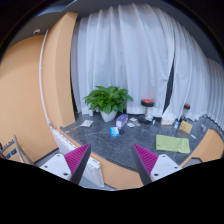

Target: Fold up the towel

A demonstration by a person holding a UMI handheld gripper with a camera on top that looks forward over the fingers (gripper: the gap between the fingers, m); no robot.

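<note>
Orange wall (25, 85): fills the left side, running back to the curtain.
Curtain (135, 50): white, hanging in folds behind everything.
Claw (112, 158): spread wide and holding nothing; one pink pad (76, 158) sits left and the other right, with bare worktop between them.
Worktop (110, 145): dark grey, strewn with small items well beyond the fingers.
Plant (107, 99): leafy, in a white pot, at the back near the curtain.
Small blue item (114, 131): just in front of the pot; too small to name.
Stool (148, 105): red-topped, right of the plant.
Towel (172, 144): likely the flat yellow-green cloth lying on the worktop, ahead of the right finger and well apart from it.
Step in hand: approach, I judge; no fold is begun.
Doing it well: keep the claw wide, come in low toward a near corner of the towel, and pinch only one layer at its edge so it lifts cleanly.
Writing: none readable.
</note>
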